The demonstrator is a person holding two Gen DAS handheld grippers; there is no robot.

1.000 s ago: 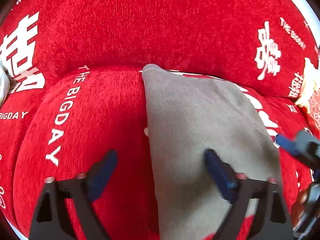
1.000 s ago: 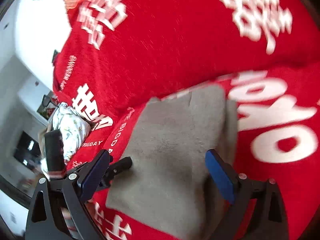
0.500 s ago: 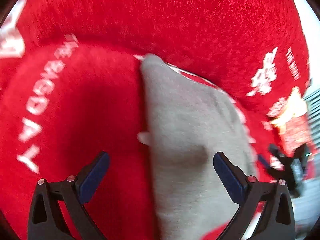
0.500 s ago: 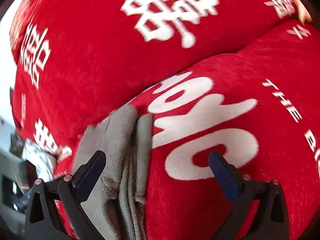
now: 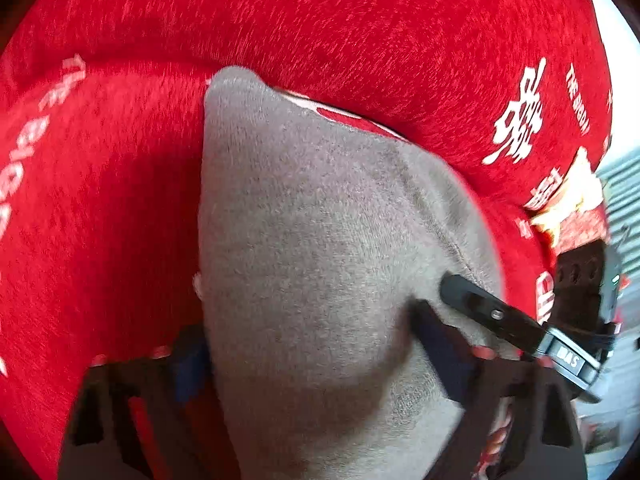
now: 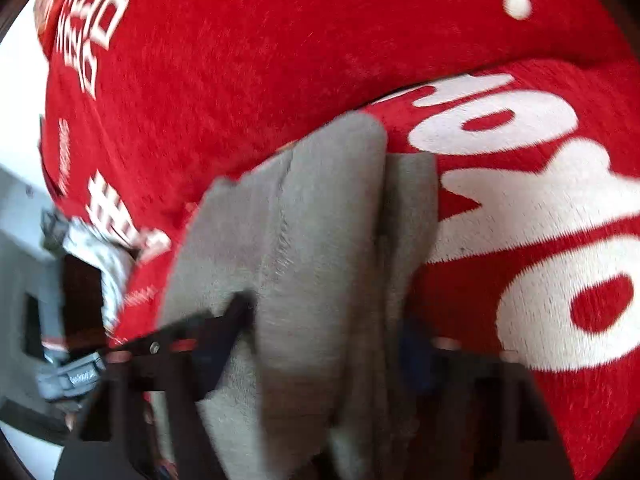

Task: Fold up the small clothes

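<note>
A folded grey cloth (image 5: 320, 240) lies on the red sofa seat (image 5: 100, 220). My left gripper (image 5: 314, 356) straddles its near end with jaws closing. Its blue pads (image 5: 436, 344) press into the fabric, which bulges up between them. From the right, a black finger of my right gripper (image 5: 480, 312) rests on the same cloth. In the right wrist view the grey cloth (image 6: 320, 220) shows stacked layers along its right edge. My right gripper (image 6: 312, 360) is blurred, its jaws closing on a bunched ridge of this cloth. The left gripper's finger (image 6: 224, 320) reaches in from the left.
The red plush sofa back (image 5: 320, 20) with white lettering rises just behind the cloth. A snack packet (image 5: 572, 216) lies at the right end of the seat. A white patterned garment (image 6: 108, 256) sits at the left end, with room furniture beyond it.
Both grippers dropped onto the grey cloth and narrowed from wide open. The cloth, flat before, now humps up between the fingers. The two grippers have come close together.
</note>
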